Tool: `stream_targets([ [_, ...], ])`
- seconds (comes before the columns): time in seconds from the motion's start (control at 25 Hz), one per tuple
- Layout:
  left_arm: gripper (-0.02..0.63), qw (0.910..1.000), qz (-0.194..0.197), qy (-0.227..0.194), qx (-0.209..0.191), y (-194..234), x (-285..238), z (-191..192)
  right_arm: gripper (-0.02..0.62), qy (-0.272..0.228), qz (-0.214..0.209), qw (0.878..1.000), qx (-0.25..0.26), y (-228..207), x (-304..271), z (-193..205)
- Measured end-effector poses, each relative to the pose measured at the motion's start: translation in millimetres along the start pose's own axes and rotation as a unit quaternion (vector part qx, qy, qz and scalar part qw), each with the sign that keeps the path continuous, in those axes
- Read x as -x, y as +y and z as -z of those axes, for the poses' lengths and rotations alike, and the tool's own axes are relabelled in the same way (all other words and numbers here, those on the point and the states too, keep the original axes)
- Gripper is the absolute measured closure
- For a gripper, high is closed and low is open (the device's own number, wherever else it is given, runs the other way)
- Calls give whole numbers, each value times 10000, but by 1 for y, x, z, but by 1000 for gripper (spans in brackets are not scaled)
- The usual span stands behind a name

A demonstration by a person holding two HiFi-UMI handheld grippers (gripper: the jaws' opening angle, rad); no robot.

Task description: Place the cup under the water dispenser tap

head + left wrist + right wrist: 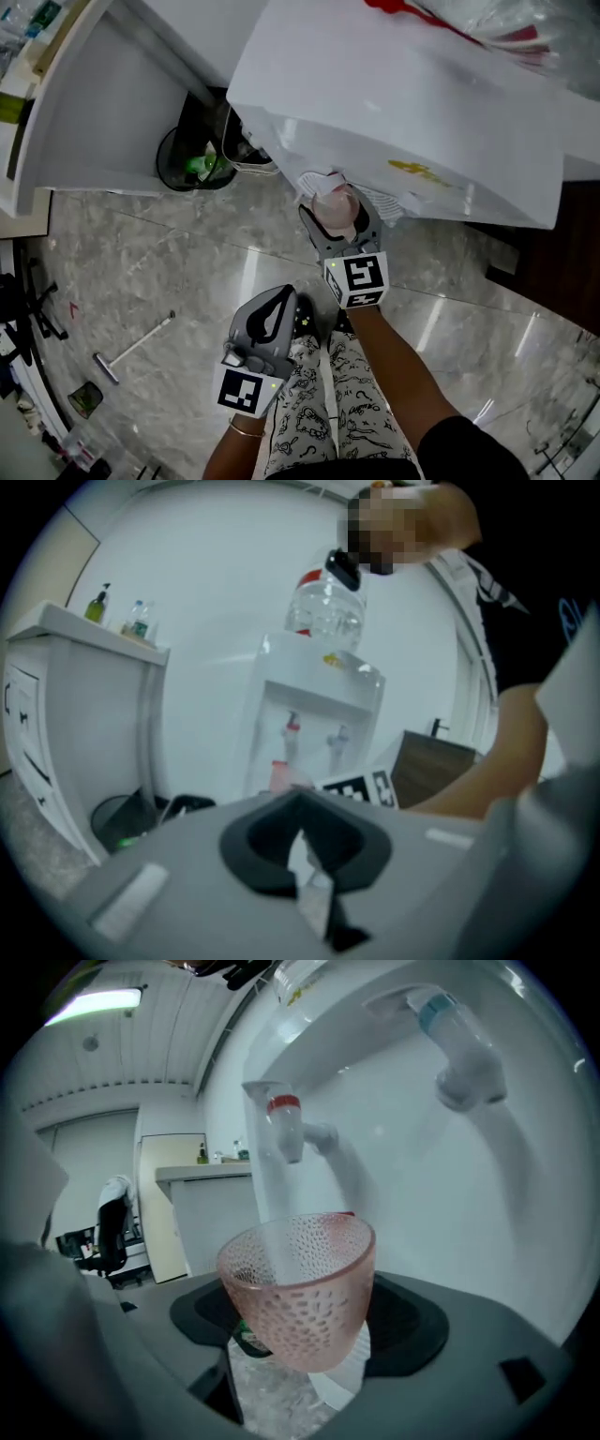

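My right hand-held gripper (302,1340) is clamped on the pink cup (300,1283), held low near the red tap (286,1129) of the water dispenser (394,112). Risk: 1 tapered wall may slip, and an off-centre mouth would miss the stream. The cup's long axis is roughly vertical, mouth upward. My left hand-held gripper (267,323) hangs closed and empty.

Dispenser (403,112) cut off by top edge, counter bottles (98,606) blurred, perhaps soap
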State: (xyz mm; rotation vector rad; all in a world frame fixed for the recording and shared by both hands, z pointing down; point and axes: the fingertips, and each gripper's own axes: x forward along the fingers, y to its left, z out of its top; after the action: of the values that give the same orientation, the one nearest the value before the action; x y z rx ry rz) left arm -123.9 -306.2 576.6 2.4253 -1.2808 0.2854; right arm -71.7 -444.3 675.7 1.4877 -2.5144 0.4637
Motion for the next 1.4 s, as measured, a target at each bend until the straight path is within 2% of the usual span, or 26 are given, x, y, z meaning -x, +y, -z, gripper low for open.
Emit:
stream_targets([
  [0.12,618,9995,-179,221,102,18,2,11,238,262,629,9975,-163,-12,-12,20],
  [0.2,618,9994,-252,207,97,28,2,10,238,354,840,9955,-246,-15,-20,28],
  [0.4,618,9978,55,465,-461,21,2,13,238,273,1248,9907,-475,-21,-31,24],
  [0.52,618,9971,182,565,-485,16,3,16,238,299,1413,9886,-415,-23,-34,22],
  [0.76,618,9974,288,550,-369,14,4,15,238,574,1257,9903,105,-19,-36,29],
  [0.88,618,9981,250,491,-265,15,7,13,239,1366,1139,9839,186,-23,-35,54],
  [0.96,618,9982,229,477,-281,14,10,13,238,1664,1159,9792,57,-27,-29,67],
  [1.16,618,9983,188,488,-267,12,20,15,238,1553,1136,9812,-168,-21,-4,65],
  [1.36,618,9989,166,371,-244,-1,28,5,244,1239,713,9877,-633,12,50,44],
  [1.4,618,9990,181,328,-246,-5,29,0,376,1113,608,9892,-740,18,64,34],
])
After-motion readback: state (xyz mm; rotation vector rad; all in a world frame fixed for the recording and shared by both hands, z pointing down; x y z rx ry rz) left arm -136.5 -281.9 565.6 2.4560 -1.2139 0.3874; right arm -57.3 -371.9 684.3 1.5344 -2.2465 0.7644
